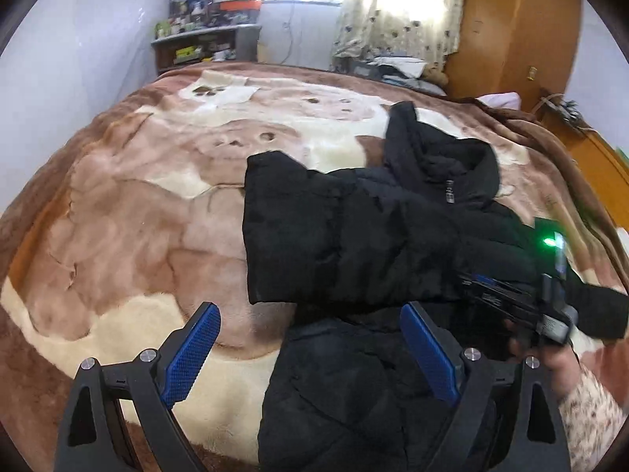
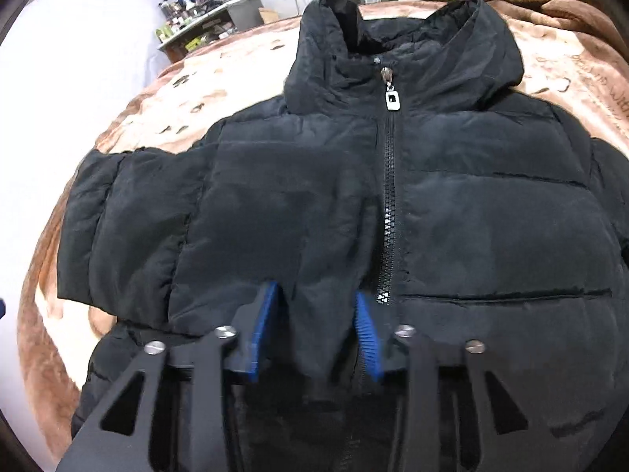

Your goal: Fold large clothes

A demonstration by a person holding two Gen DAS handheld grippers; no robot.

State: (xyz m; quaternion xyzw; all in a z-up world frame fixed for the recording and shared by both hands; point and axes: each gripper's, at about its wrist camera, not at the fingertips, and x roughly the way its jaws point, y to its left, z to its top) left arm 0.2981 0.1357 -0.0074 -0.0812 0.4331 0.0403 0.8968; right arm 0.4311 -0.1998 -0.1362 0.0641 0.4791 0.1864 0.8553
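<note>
A black puffer jacket (image 1: 354, 236) lies front up on the bed, zipped, with its hood toward the far end. It fills the right wrist view (image 2: 471, 216), with a silver zipper pull (image 2: 392, 101) at the collar. One sleeve (image 2: 129, 228) lies folded across the chest. My left gripper (image 1: 310, 338) is open and empty, above the jacket's lower left edge. My right gripper (image 2: 314, 314) is closed on a bunched fold of the jacket's fabric beside the zipper; it also shows in the left wrist view (image 1: 511, 299), held by a hand.
The bed is covered by a brown and cream plush blanket (image 1: 137, 216). A cluttered shelf (image 1: 204, 39) stands beyond the bed's far left corner. A curtained window (image 1: 393, 8) and a wooden wardrobe (image 1: 519, 27) are at the back right, with piled bedding (image 1: 393, 67) below.
</note>
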